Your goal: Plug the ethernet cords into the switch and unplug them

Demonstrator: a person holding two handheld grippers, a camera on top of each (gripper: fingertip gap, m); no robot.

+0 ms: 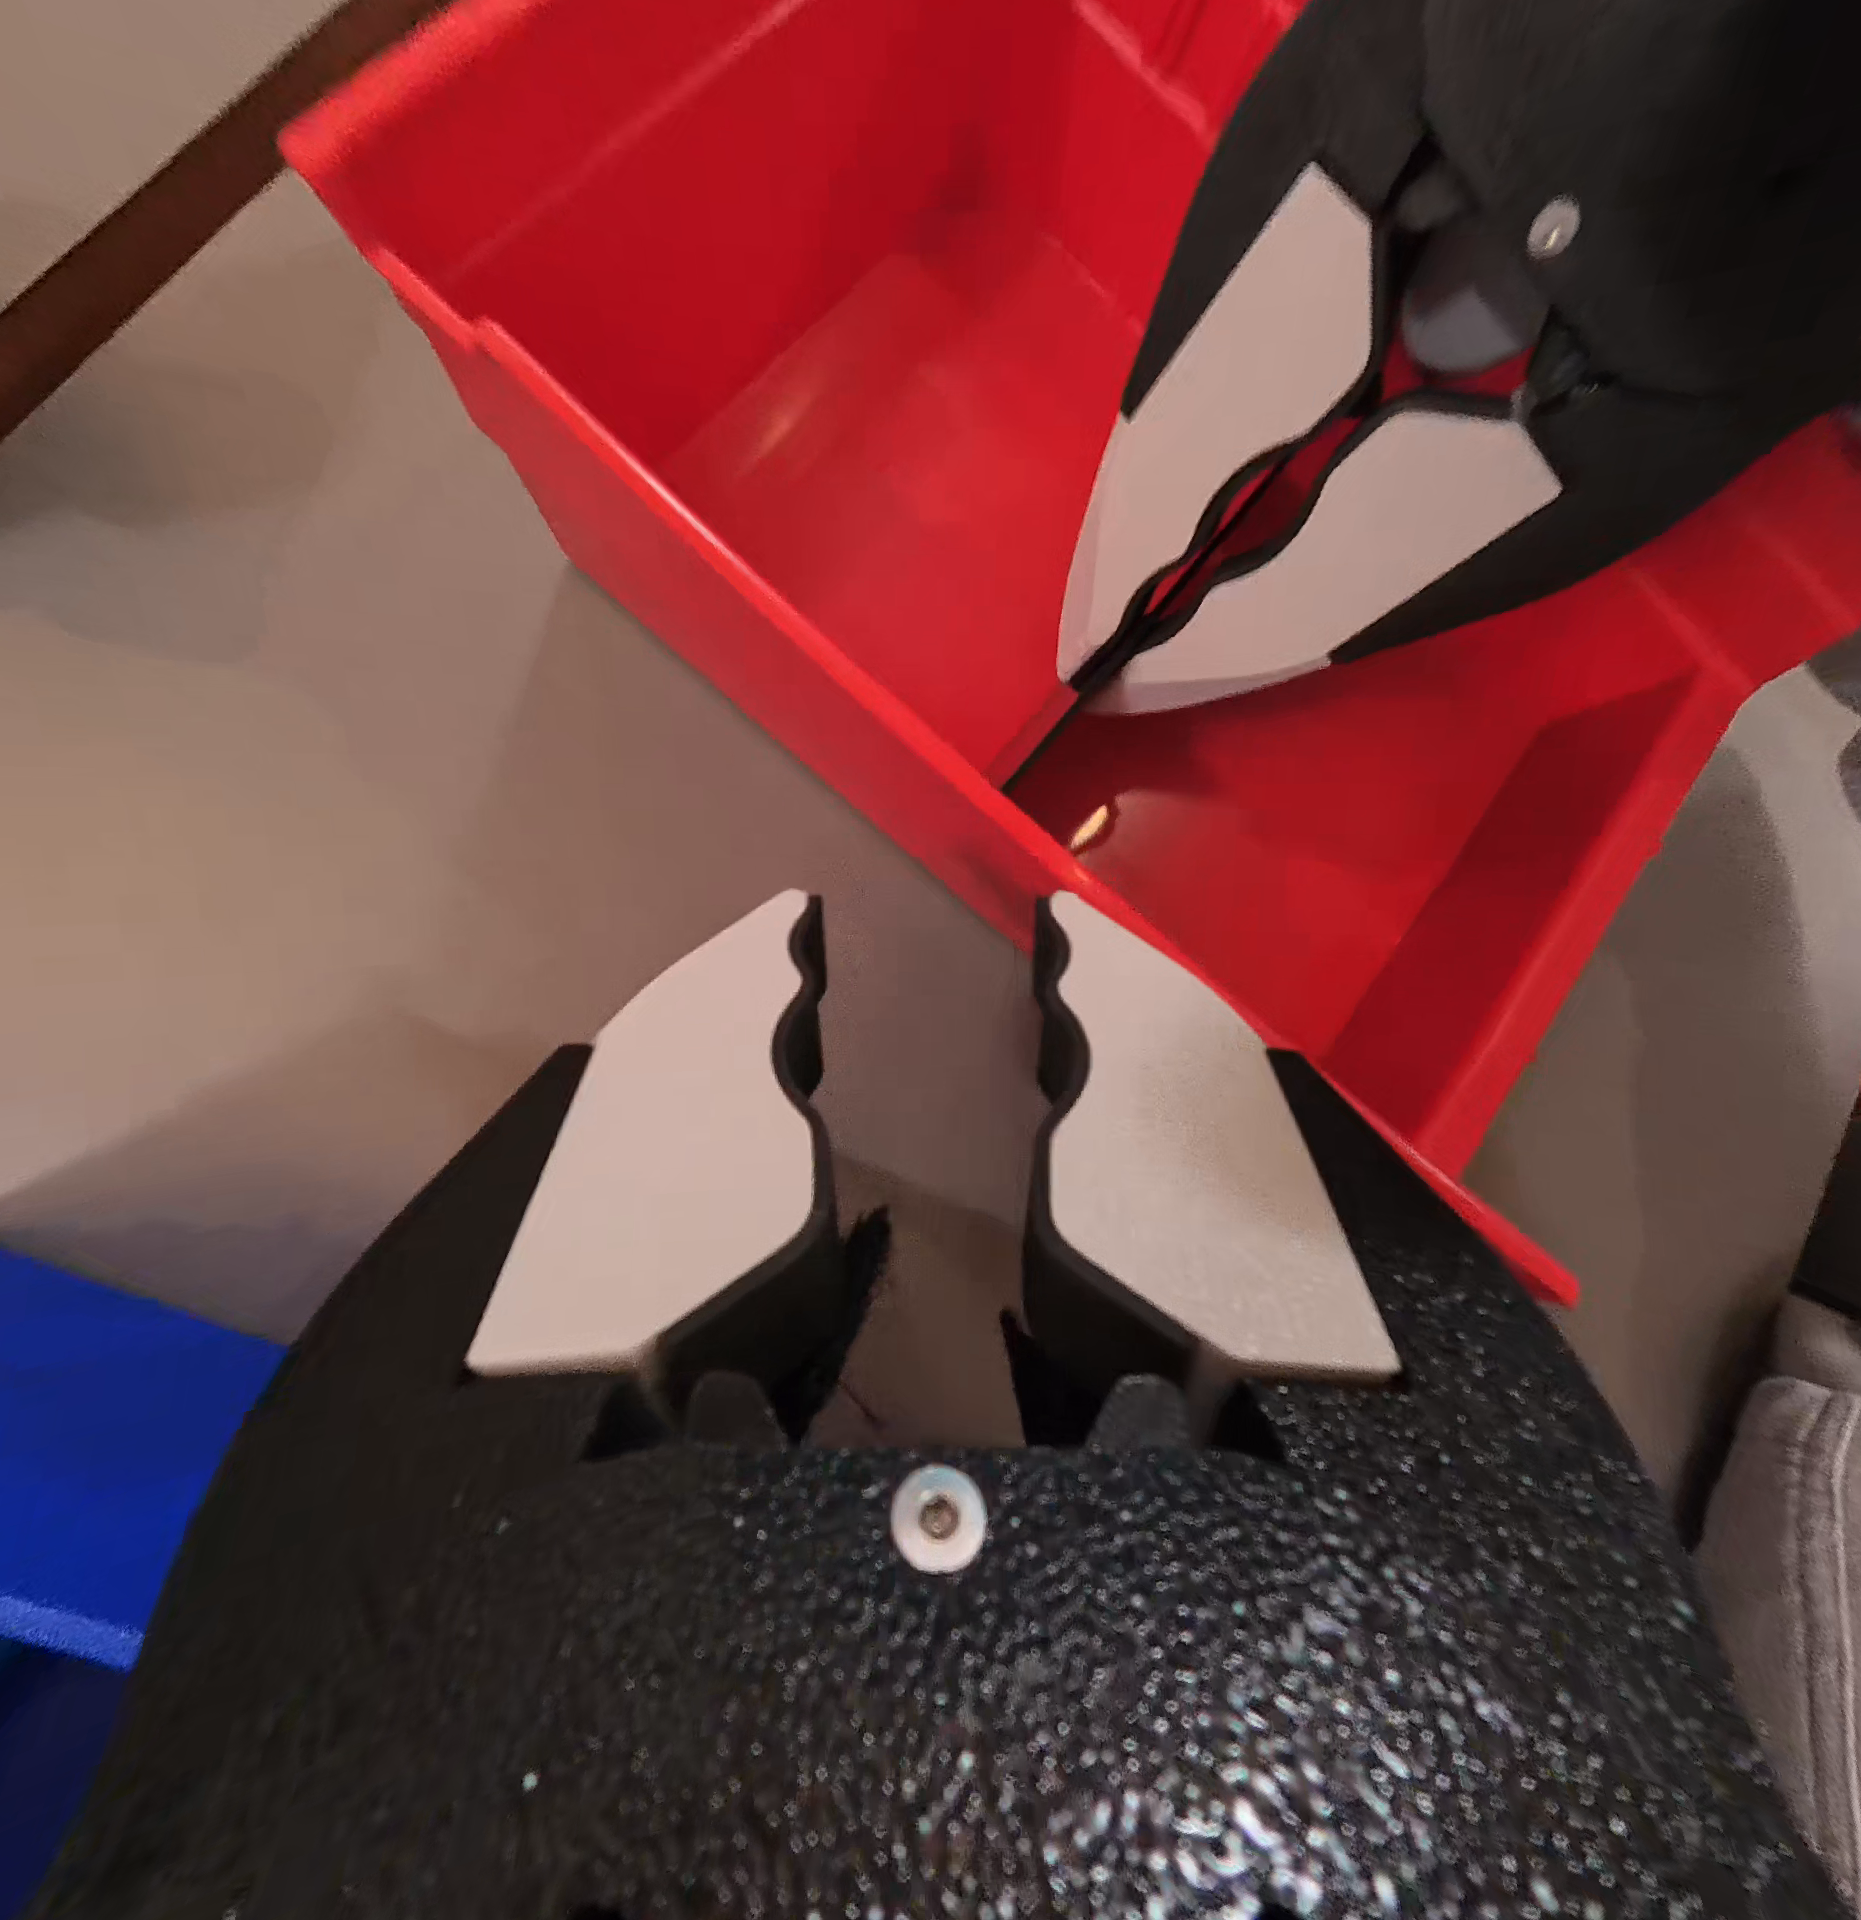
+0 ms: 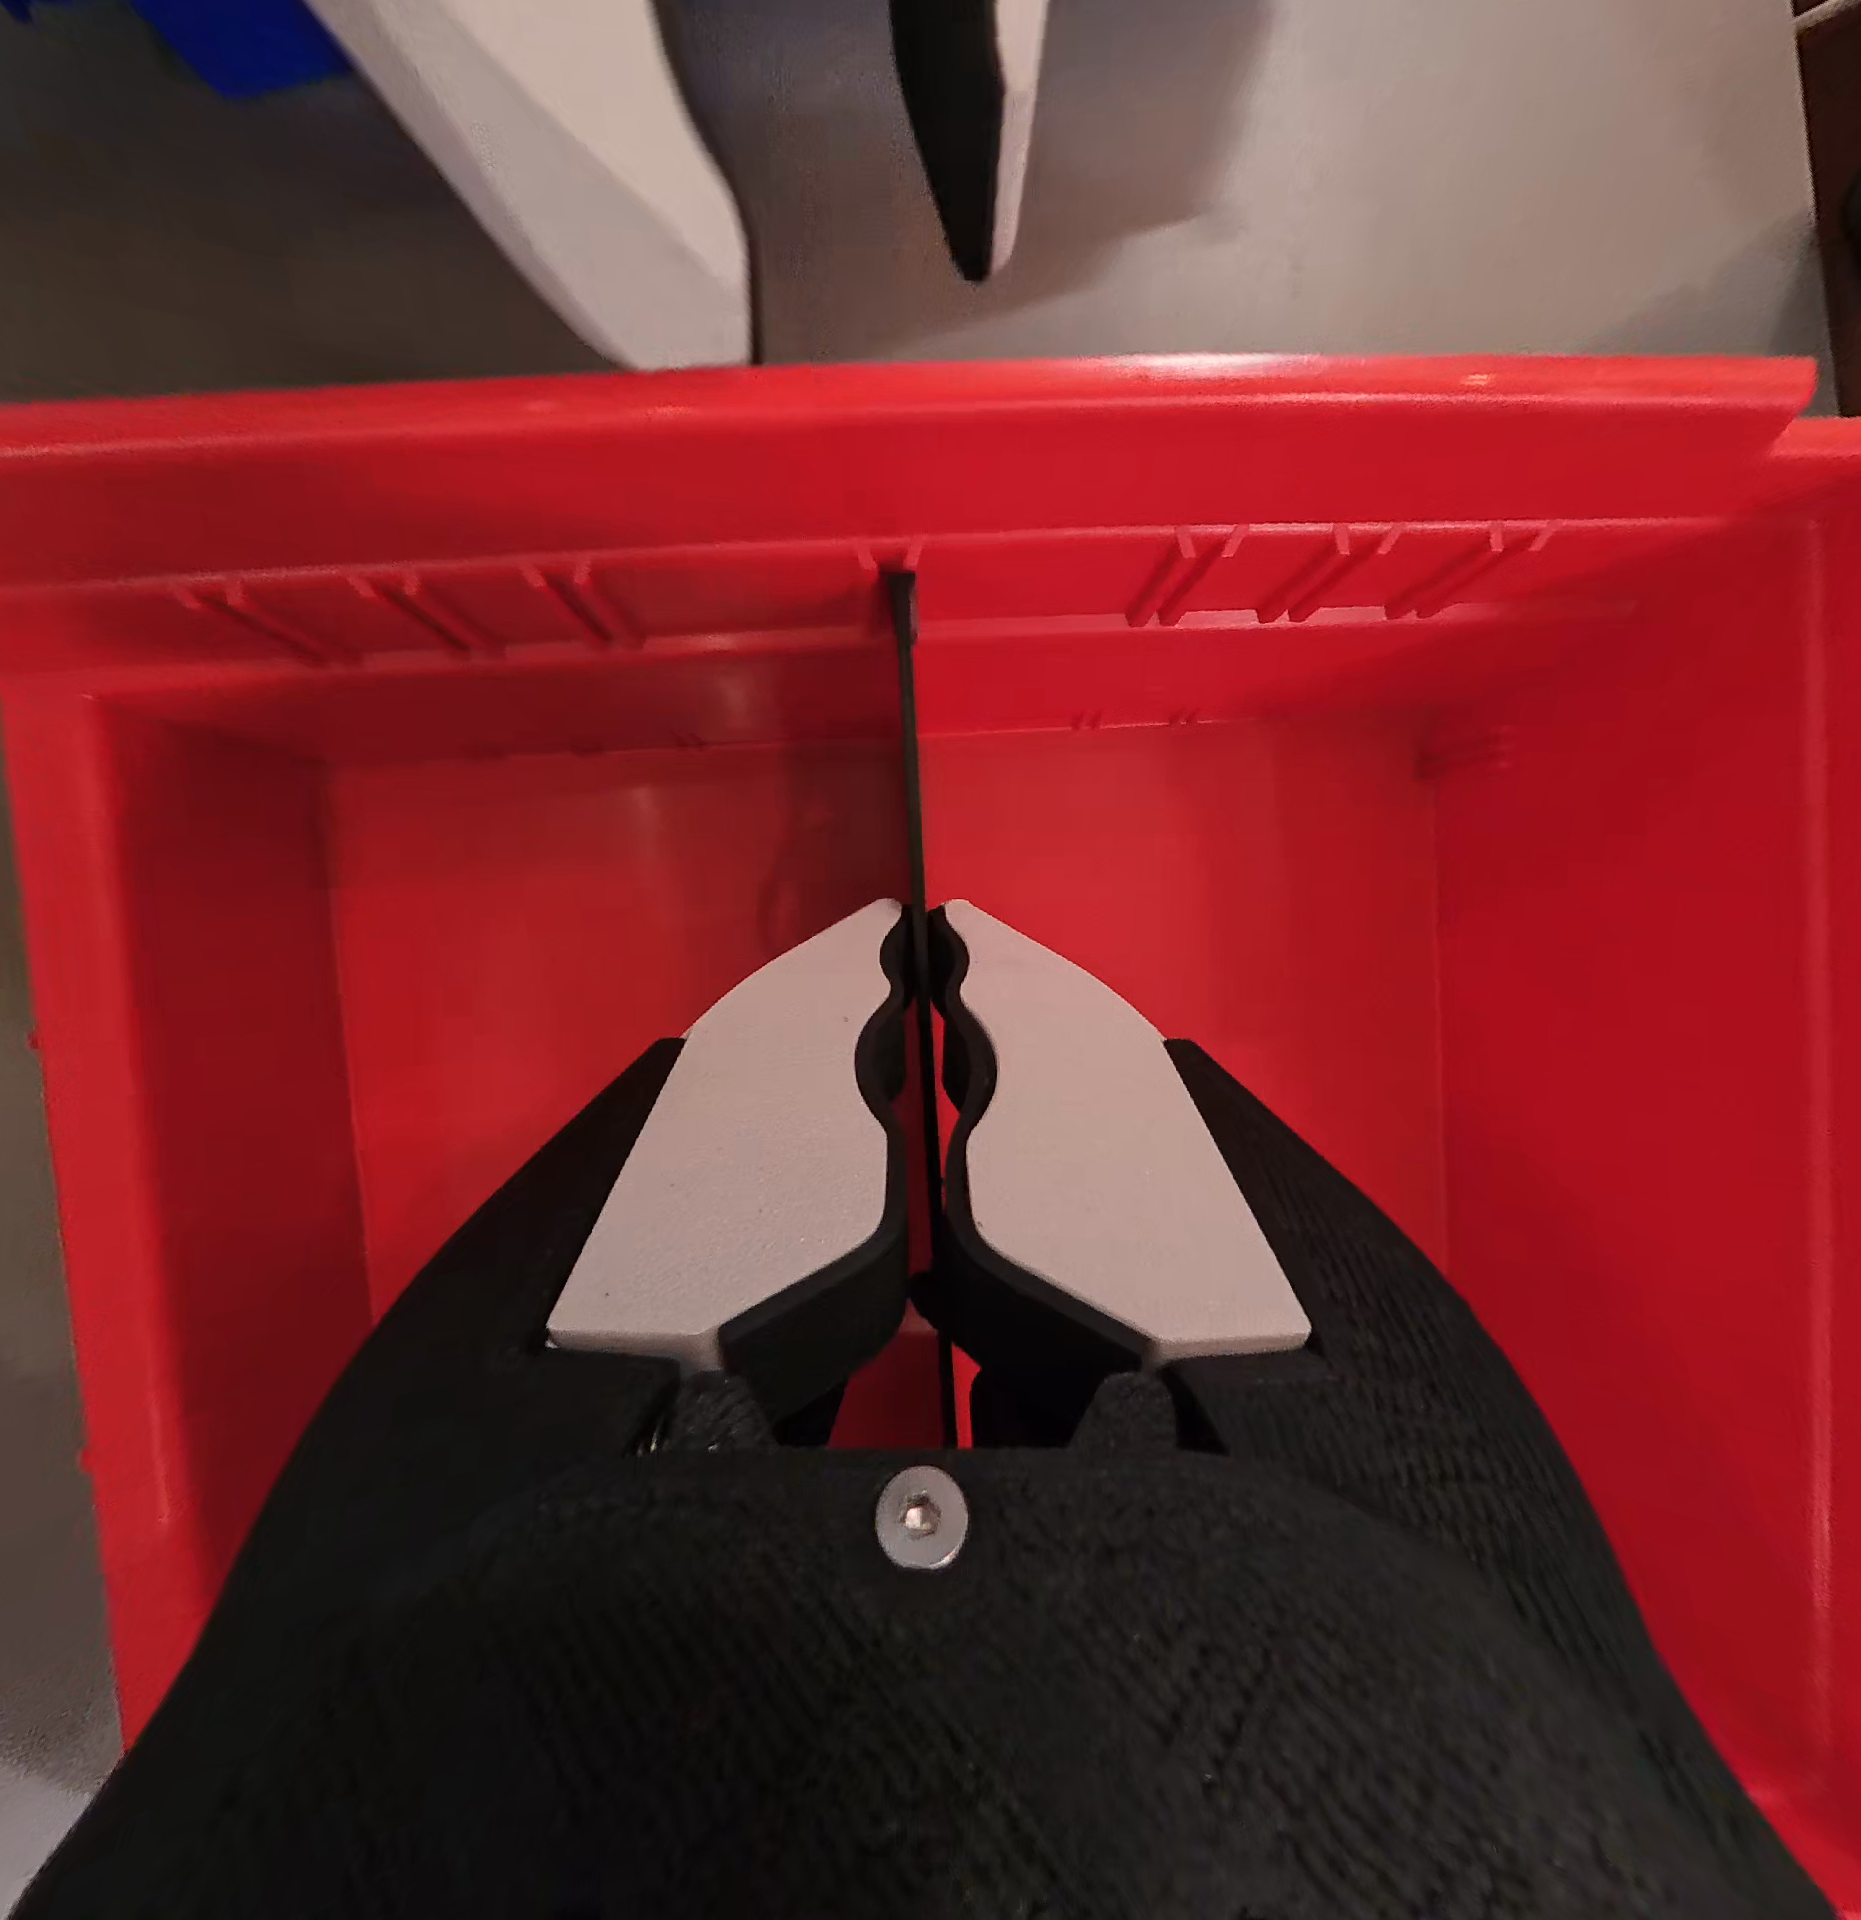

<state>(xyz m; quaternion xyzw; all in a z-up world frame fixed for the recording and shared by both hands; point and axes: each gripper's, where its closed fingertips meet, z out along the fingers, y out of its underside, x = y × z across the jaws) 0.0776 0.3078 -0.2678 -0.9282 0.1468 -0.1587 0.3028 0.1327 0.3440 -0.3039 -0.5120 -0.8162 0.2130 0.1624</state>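
Left claw (image 1: 931, 914) open over bare grey bench (image 1: 282, 727); room ahead-left. Red bin (image 1: 801, 675) wall runs diagonally just ahead-right of its tips, blocking that way. Blue bin (image 1: 64, 1455) behind-left. Right claw (image 2: 921, 914) shut on thin black divider (image 2: 910, 748) splitting bin into two open compartments either side.

Red bin (image 1: 801, 343) with a thin black divider (image 2: 910, 748) across its middle. Black speckled body and pale grey fingers (image 1: 687, 1132) with black pads on the left gripper (image 1: 931, 914); same black and pale grey on the right gripper (image 2: 921, 909). Blue bin (image 1: 64, 1455). Beige-grey tabletop (image 1: 282, 779). Grey cloth (image 1: 1799, 1558).
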